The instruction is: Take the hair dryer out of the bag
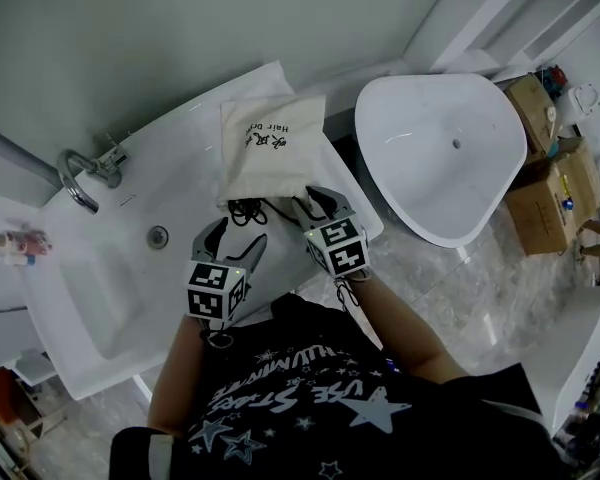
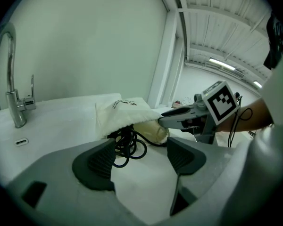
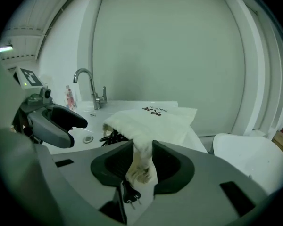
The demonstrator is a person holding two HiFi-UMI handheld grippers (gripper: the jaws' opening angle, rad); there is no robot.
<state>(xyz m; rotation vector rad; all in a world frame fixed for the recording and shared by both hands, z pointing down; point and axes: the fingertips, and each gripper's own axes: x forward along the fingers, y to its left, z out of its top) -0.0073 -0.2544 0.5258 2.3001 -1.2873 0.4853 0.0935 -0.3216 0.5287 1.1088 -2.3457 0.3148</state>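
the cream cloth bag lies flat on the white vanity counter, its mouth toward the person. a black cord spills from the opening in a loose coil. the hair dryer's body shows in no view and is presumably still inside the bag.

the right gripper is clamped on a fold of cloth at the edge of the mouth, with the plug dangling just under its jaws. whether the plug's lead is caught in that pinch cannot be told. the left gripper hovers just short of the coil, jaws apart, nothing between its pads.

the step looks like holding the mouth open so the other claw can reach in. done well, the right gripper lifts only the upper lip, up and a little back. that makes a tunnel instead of dragging the whole bag along the counter. thin cloth slips easily, so the pinch should stay firm.

the left gripper would do better to pass over the coil and close on the dryer's handle or body inside. hauling on the cord risks bunching the bag and snagging the loops.
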